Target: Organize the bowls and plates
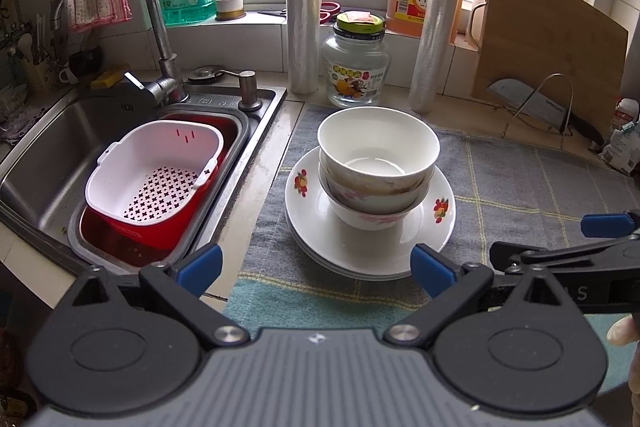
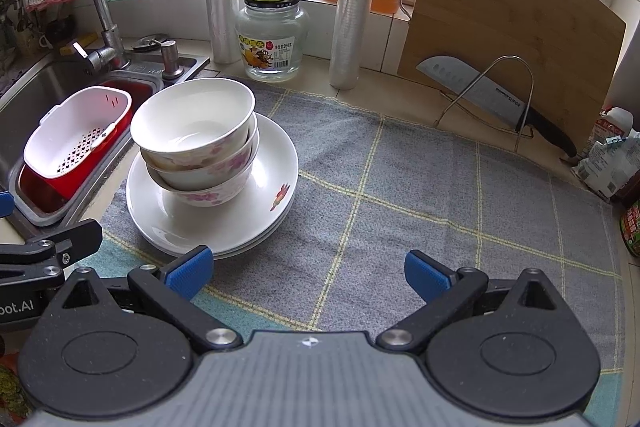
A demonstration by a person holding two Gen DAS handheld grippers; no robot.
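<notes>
**A:** Item one, your tools?

**B:** Left gripper [image 1: 316,269]: jaws spread wide, nothing between them, hanging just short of the stack's near edge. Right gripper [image 2: 308,273]: likewise spread and empty, over bare cloth [image 2: 400,187], to the right of the stack.

**A:** Item two, the crockery?

**B:** Three bowls [image 1: 378,155], nested, upright, standing on a pile of plates [image 1: 370,227]; three plates, as far as the rims show. All on the cloth, just beside the sink [image 1: 52,147]. You could read this as a tidy stack already made, or as one waiting to be sorted apart; the scene fits either.

**A:** Handling notes?

**B:** Glazed ceramic by the look: stiff, slick, chips easily, and the whole pile is probably heavy. The bowls sit slightly askew, so you should expect them to rock. Should you lift one, pinch the top bowl's rim, one finger inside and one outside. Plates offer only a thin edge, so bite deep on the near rim.

**A:** Surroundings?

**B:** Strainer [image 1: 156,171] in the sink; jar [image 2: 272,35] and knife [image 2: 488,99] well behind.
</notes>
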